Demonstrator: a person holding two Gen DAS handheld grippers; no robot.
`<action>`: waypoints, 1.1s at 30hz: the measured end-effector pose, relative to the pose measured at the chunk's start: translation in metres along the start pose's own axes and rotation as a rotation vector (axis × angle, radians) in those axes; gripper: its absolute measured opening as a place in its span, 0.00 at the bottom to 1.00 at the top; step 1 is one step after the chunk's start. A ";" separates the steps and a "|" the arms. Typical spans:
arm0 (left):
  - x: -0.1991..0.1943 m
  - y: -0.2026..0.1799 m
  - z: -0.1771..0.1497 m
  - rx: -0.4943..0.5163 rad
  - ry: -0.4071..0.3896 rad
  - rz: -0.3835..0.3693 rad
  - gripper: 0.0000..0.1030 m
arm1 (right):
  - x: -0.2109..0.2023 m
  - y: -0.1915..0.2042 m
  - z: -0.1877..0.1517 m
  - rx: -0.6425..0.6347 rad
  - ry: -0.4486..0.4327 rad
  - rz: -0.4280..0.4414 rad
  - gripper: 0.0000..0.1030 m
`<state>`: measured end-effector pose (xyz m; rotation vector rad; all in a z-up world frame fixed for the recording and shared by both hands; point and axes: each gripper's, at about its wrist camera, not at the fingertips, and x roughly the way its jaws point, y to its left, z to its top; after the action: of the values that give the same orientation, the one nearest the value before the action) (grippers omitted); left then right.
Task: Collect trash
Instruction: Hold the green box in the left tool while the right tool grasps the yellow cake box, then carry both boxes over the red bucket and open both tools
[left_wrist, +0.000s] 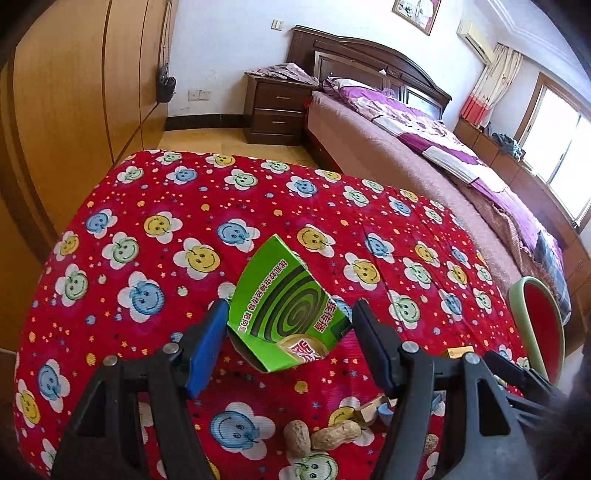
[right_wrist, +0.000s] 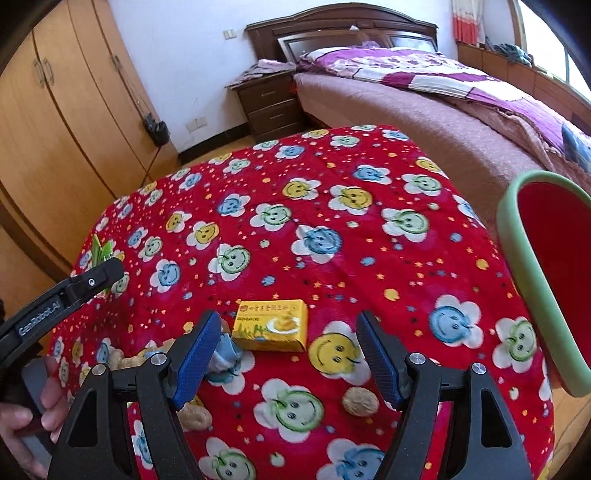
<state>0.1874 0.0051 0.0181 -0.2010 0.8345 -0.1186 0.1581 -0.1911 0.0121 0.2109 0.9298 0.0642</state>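
Note:
A torn green mosquito-coil box (left_wrist: 280, 302) lies on the red smiley-flower cloth (left_wrist: 147, 206). It sits between the fingertips of my left gripper (left_wrist: 290, 310), which is open, its blue pads beside the box's edges and not pressing on it. In the right wrist view a small yellow box (right_wrist: 273, 326) lies just ahead of my open right gripper (right_wrist: 289, 319). A crumpled blue-grey wrapper (right_wrist: 225, 354) rests by its left finger. Peanuts (left_wrist: 321, 435) and a walnut (right_wrist: 360, 402) lie near the front edge.
A red bin with a green rim (right_wrist: 517, 258) stands at the table's right side. Behind the table are a bed (left_wrist: 424, 147), a dark nightstand (left_wrist: 277, 110) and wooden wardrobes (left_wrist: 74, 92). A hand (right_wrist: 22, 417) holds the left gripper's handle at lower left.

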 end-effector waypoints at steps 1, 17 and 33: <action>0.000 0.000 0.000 -0.003 -0.001 -0.005 0.67 | 0.003 0.001 0.000 -0.004 0.006 -0.008 0.74; -0.007 -0.005 -0.003 0.001 -0.007 -0.027 0.67 | -0.001 -0.020 -0.001 0.056 -0.029 0.009 0.42; -0.049 -0.035 -0.017 0.009 -0.027 -0.091 0.67 | -0.082 -0.062 -0.025 0.148 -0.190 0.028 0.42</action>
<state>0.1408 -0.0225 0.0501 -0.2313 0.7978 -0.2048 0.0868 -0.2601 0.0496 0.3606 0.7423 0.0009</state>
